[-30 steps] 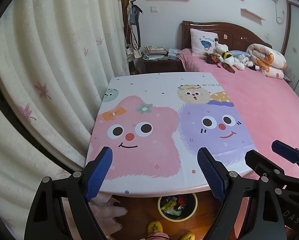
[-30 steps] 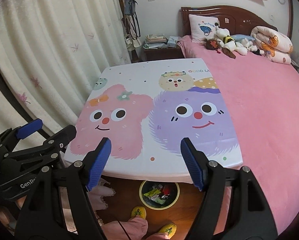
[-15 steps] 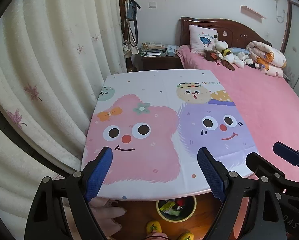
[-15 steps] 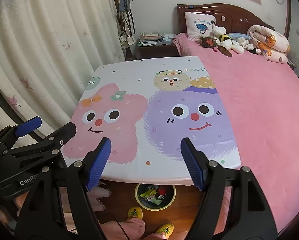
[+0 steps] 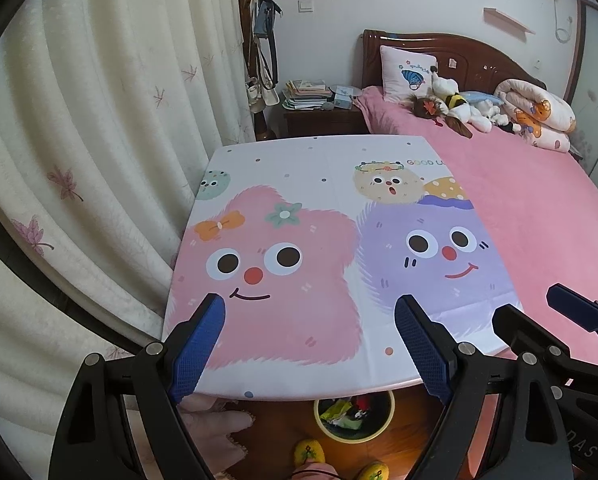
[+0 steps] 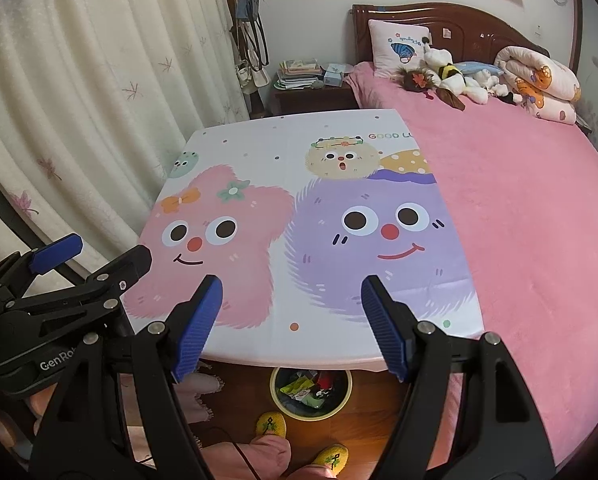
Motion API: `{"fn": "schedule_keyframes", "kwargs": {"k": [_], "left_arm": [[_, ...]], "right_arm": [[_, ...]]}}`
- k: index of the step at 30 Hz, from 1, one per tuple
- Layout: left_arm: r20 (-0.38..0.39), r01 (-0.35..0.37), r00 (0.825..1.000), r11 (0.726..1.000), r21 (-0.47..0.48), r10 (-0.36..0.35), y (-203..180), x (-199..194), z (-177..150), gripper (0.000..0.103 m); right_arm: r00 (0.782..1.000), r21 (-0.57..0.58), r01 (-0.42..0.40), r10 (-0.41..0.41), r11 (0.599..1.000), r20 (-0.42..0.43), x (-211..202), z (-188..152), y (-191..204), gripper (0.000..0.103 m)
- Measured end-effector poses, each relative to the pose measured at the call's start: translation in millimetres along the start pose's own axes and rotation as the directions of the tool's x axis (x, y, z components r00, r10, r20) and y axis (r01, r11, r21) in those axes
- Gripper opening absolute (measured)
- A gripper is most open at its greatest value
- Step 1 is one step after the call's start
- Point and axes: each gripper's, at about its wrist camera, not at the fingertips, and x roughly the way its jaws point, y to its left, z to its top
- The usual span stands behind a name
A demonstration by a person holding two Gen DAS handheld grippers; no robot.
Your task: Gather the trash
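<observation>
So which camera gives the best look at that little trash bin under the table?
The right wrist view: the trash bin shows most of its rim and the wrappers inside. In the left wrist view, the bin is partly cut off by the table edge.

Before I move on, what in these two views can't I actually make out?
- Trash bin: in both views the table edge cuts off its far rim, so how full it is stays unknown.
- Bin contents: small crumpled wrappers, too small to identify.
- Floor under the table: hidden by the cartoon tabletop.
- Nightstand pile: too far off to tell trash from books.
</observation>
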Motion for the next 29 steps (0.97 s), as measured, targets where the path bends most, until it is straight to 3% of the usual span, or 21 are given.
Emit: {"fn": "schedule_keyframes", "kwargs": {"k": [29], "left_arm": [[-0.003, -0.016, 1.0, 1.0, -0.005, 0.016, 4, 3, -14, 0.088]], "right_arm": [[1.0, -0.004, -0.008, 0.008, 1.0, -0.004, 0, -9, 0, 0.07]]}}
